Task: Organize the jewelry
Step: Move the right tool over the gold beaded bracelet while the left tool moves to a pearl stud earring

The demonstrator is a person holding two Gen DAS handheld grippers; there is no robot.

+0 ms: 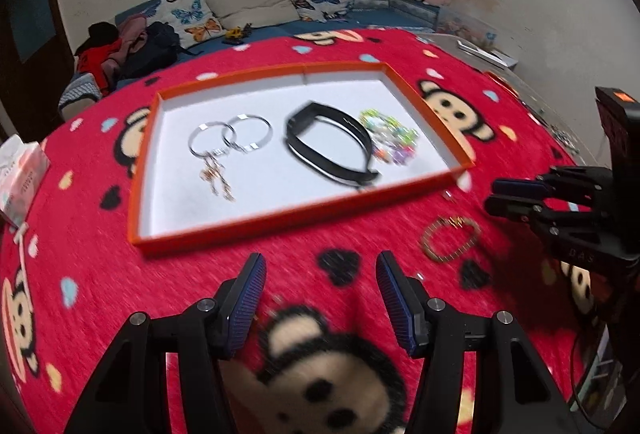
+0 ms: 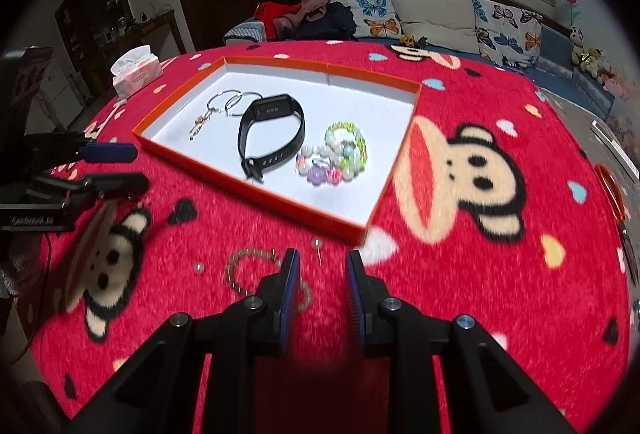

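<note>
**Bead bracelet still outside the tray**

Red cloth covers the table, orange tray sits mid-table with hoops, a black band and a bead pile inside. The gold bracelet lies flat on the cloth near the tray's front edge, just left of the right gripper, partly hidden behind its left finger. Right jaws narrow, empty. Left gripper stands wider, also empty, farther off. I'd say right grabs it.
</note>
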